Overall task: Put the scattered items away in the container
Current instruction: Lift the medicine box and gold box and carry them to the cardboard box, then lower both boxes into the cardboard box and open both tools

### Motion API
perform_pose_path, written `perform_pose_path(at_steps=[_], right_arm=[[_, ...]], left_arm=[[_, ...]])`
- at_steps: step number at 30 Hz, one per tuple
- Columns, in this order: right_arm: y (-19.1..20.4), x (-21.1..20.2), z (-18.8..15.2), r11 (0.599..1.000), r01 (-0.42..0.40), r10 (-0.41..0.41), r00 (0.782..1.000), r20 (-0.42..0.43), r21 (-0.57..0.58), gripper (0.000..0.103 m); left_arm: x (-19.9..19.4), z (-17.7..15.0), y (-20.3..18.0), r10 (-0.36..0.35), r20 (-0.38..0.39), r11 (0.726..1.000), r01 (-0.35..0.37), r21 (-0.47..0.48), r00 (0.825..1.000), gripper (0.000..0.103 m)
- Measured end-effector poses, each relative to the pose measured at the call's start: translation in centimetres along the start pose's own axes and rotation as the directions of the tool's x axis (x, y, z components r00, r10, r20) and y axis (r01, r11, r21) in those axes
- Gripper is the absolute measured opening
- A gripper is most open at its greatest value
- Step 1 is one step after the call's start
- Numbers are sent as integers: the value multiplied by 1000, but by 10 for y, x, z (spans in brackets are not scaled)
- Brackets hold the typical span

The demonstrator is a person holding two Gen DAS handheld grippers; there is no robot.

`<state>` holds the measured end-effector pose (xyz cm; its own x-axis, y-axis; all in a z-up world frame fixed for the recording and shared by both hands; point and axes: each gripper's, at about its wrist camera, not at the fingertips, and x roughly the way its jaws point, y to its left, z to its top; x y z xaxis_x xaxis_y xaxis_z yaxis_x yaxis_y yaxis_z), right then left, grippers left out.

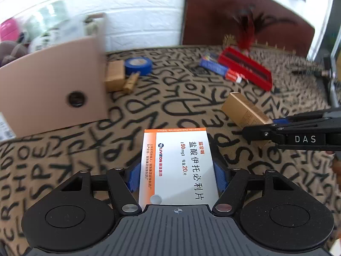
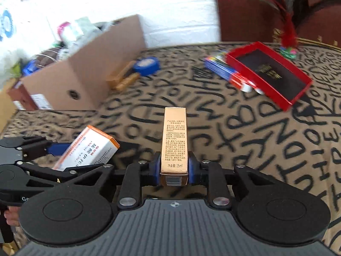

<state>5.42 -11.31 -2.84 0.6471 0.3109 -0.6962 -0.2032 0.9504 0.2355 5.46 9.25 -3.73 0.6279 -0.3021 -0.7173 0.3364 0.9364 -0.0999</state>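
With each gripper clamped on a carton, both items are held above the letter-printed cloth [image 1: 183,98]. The left gripper [image 1: 178,176] grasps a white and orange medicine box [image 1: 178,166] between its blue pads [image 1: 134,178], one pad on each long side; the box lies flat and projects forward beyond the fingertips. The right gripper [image 2: 173,170] grasps a slim gold carton [image 2: 174,143] near its rear end, the pads pressing its two narrow sides; the carton points straight ahead.

The right wrist view shows the left gripper at the left edge, with the medicine box tilted in its fingers. The left wrist view shows the right gripper entering from the right, with the gold carton angled away from it.

A cardboard box [image 2: 89,76] stands at the far left of the cloth. Only the right wrist view shows its open top, which holds blurred mixed goods. A red tray [image 2: 270,74] with a dark insert lies at the far right, and a blue and red pack [image 2: 223,70] touches its left side. A blue tape roll [image 2: 147,65] and small tan boxes [image 2: 122,79] lie just beside the cardboard box.
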Motion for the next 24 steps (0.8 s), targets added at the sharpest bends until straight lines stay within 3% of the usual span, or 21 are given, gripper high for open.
perform_pose_path(at_steps=[6,13,16,19,24], right_arm=[[42,-21,31,991,-126,130,988,84,-54,27],[94,-21,82,966,-235,247,961,126,-104,27],[115,-13,105,965,-222,241,960,142,-138,27],[127,-2,124,964,-223,244,959,148,-142,27],[136,25,154,968,-227,240,961,138,-104,27]], left_arm=[[-70,24,34,35,139,999,-34,-7,990,68],[-134,88,101,160,253,987,-148,-65,954,68],[-135,122,144,230,253,971,-203,-129,940,68],[-121,153,190,230,216,964,-191,-187,949,69],[-78,193,238,253,150,954,-220,-206,956,69]])
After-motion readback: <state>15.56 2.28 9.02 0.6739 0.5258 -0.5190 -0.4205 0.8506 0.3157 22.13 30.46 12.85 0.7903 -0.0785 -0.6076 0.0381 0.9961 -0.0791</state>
